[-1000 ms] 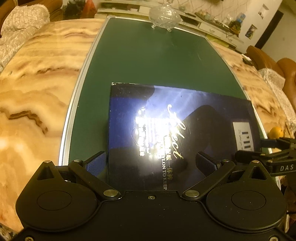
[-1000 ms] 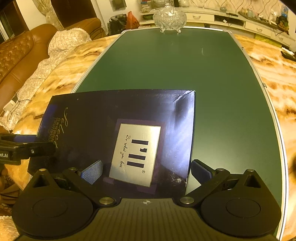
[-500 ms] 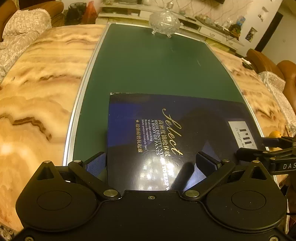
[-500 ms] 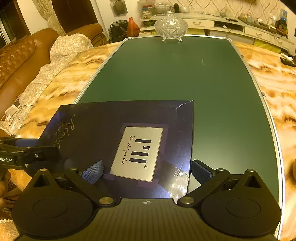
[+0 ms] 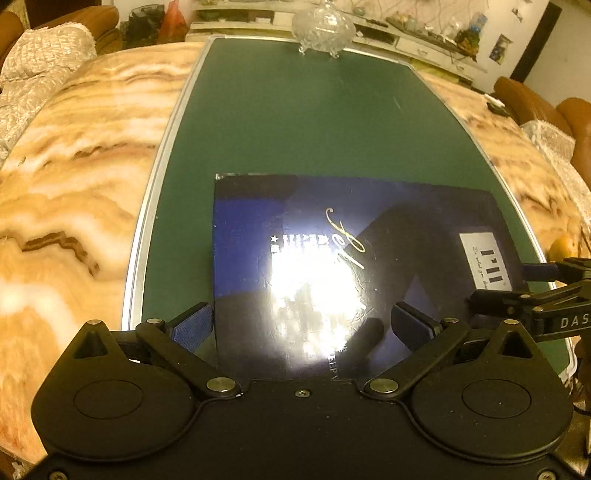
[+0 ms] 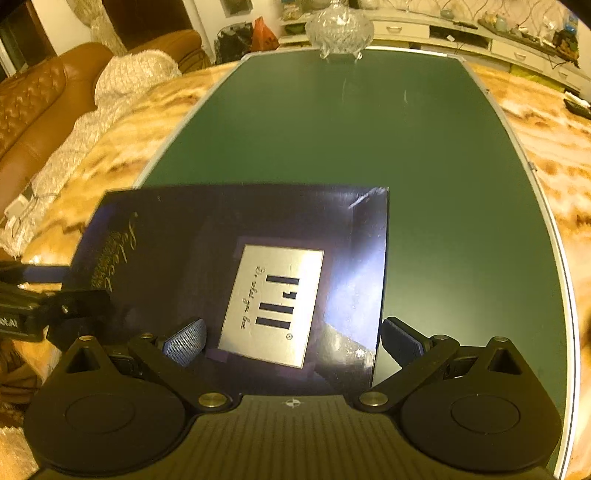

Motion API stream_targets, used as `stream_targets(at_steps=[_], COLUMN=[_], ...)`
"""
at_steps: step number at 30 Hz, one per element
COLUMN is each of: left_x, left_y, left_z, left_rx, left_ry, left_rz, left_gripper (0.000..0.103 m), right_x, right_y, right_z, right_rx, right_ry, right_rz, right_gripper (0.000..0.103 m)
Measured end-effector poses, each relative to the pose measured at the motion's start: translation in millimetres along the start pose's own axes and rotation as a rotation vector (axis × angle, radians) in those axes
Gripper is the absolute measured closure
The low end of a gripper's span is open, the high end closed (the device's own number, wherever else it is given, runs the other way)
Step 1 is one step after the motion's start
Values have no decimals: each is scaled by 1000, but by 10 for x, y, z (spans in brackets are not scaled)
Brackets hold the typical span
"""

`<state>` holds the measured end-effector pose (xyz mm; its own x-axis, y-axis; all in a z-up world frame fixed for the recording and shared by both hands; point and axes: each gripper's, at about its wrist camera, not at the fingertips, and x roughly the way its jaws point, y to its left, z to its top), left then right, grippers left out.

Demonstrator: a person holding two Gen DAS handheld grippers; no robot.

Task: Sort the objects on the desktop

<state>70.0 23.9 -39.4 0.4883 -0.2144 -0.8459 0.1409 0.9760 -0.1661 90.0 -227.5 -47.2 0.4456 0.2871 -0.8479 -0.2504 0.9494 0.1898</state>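
A flat dark blue box [image 5: 354,258] with gold lettering and a silver label lies on the green mat [image 5: 295,122], near its front end. My left gripper [image 5: 301,325] hovers open over the box's near left part; its left finger is just off the box's left edge. My right gripper [image 6: 291,341] is open over the label end of the box [image 6: 236,266], with its right finger just past the box's right edge. Each gripper shows at the side of the other's view: the right gripper [image 5: 535,299] and the left gripper [image 6: 40,306].
A lidded crystal bowl [image 5: 321,27] stands at the mat's far end. Marble tabletop [image 5: 74,166] flanks the mat on both sides. An orange fruit [image 5: 561,245] sits at the right edge. A brown sofa [image 6: 40,99] with a white throw is on the left.
Both views shifted slightly back and forth; the glare on the box lid moved. The box stays in the same place on the mat and both grippers remain open.
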Motion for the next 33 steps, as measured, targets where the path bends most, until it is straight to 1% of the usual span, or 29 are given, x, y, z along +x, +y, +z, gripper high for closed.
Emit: stream_targets(at_steps=[4,7,9,10,13,16,19,27,30,33], left_x=[42,40,42,43,96,195,266,248,191,-5], left_y=[6,34,52,56,52,28,51,56,47,-26], left_z=[19,74,121,142,141,83,48,44,50,31], left_rx=[-4,-16,-24,-24,-21,-3,-20,-24,-28,-5], left_ry=[7,-3,-9,-11,9,28,34,34,21,-36], left_rz=[5,5,8,10,1,23,21,26,48,94], left_gripper=[0,0,0,0,0,0,0,0,0,0], right_x=[-43,-104,-101,-80,69,149,168,200,101,-49], right_y=[-17,-7,-27,-39,-28,-49,-99,-172,-122,-57], right_z=[33,97,139,155,150,101,78,72,54,12], right_rx=[15,10,19,25,9,18,44,91,69,44], right_ry=[-18,-60,-72,-68,-12,4,6,16,-17,-69], right_rz=[-5,-40,-64,-69,-95,-81,-64,-33,-51,-75], right_gripper=[1,1,1,1,1,0,0,0,0,0])
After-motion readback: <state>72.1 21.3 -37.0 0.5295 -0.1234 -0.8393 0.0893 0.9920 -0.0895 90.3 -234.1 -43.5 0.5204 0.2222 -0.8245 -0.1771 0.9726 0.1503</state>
